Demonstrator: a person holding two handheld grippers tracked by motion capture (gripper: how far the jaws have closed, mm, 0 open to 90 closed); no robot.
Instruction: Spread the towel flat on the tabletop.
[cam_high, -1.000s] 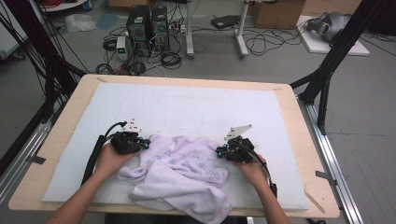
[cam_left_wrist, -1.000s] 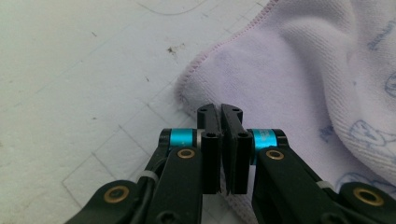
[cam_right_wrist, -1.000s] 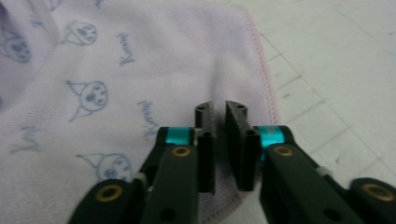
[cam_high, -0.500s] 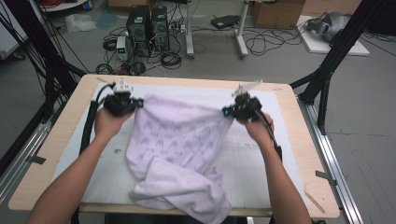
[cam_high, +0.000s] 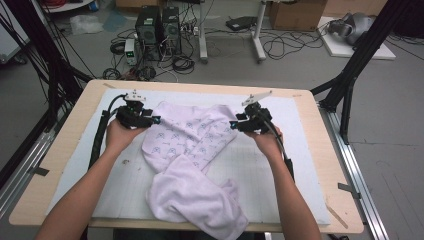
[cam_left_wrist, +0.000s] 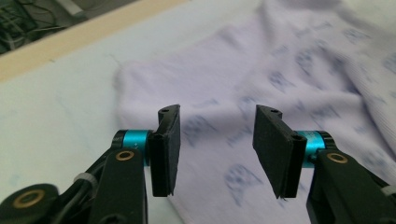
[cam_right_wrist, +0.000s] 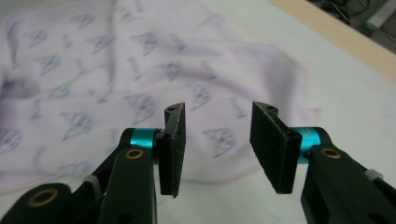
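I am holding my left gripper (cam_high: 150, 120) and right gripper (cam_high: 235, 125) with jaws parted, having just been opening, nothing between them. The pale lilac printed cotton garment (cam_high: 192, 137) is lying on the white padded table mat (cam_high: 300, 165), far edge spread flat. Its near portion is remaining bunched, needing smoothing.
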